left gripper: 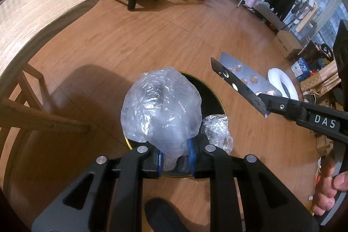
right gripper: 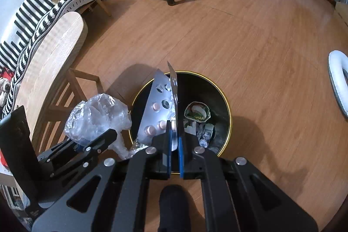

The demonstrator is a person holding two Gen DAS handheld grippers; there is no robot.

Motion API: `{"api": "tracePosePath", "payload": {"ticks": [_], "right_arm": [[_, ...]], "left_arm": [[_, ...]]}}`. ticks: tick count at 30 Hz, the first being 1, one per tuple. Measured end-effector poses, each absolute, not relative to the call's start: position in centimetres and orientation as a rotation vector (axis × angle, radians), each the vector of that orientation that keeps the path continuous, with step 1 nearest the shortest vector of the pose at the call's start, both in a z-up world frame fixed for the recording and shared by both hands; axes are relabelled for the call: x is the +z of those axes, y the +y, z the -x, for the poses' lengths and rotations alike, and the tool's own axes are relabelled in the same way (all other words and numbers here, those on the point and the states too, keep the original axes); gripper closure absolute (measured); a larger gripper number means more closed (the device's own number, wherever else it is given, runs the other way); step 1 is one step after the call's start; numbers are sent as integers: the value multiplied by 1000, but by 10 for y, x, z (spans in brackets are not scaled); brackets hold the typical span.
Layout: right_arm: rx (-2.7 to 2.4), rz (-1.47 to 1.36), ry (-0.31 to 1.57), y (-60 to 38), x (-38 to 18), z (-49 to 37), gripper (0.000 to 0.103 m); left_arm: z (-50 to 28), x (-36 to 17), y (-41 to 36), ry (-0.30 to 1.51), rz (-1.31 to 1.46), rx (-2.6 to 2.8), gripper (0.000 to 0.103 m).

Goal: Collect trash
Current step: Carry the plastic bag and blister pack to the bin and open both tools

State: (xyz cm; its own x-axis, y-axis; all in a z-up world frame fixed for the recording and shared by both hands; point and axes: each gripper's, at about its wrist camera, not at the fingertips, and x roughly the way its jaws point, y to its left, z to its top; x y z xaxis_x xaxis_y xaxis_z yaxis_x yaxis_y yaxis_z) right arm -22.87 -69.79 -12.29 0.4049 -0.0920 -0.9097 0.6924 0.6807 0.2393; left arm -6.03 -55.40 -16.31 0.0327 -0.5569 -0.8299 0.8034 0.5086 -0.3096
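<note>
Bin: black trash bin (right gripper: 219, 105) with gold rim stands on the wood floor, beside the wooden table (right gripper: 50, 71).
Bin contents: crumpled printed wrapper (right gripper: 196, 112) and small scraps at the bottom.
Left gripper (left gripper: 175, 156): clamped on a crumpled clear plastic bag (left gripper: 161, 105) above the bin.
Right gripper (right gripper: 174, 145): closed on folded silver pill blister packs (right gripper: 161, 105) above the bin's opening.
Hidden: the bag covers much of the bin in the left view.

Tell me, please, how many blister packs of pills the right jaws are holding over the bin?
2: a silver foil blister pack with pink pills fanned to the left, and a second foil sheet seen edge-on beside it, both above the black gold-rimmed bin. More could hide between them.
</note>
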Motion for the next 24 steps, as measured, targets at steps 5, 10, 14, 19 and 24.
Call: {"api": "tracePosePath", "payload": {"ticks": [5,10,14,19,24], "right_arm": [[-549,-679,1041,-701,-122,225,97],[-554,-690,1037,-705,-123,220,97],[-547,-702,1051,-706,-129,220,97],[-555,-715,1056,-710,-130,221,96],[-565,-719,1043,-710,-126,221,93]], "left_arm": [[64,-166,-555,1120,-267,-1071,86],[66,-168,-556,1119,-274,-1083,86],[67,-171,-556,1122,-276,-1088,84],[67,-174,-557,1128,-277,-1087,44],[69,-173,-557,1113,-284,-1084,25]]}}
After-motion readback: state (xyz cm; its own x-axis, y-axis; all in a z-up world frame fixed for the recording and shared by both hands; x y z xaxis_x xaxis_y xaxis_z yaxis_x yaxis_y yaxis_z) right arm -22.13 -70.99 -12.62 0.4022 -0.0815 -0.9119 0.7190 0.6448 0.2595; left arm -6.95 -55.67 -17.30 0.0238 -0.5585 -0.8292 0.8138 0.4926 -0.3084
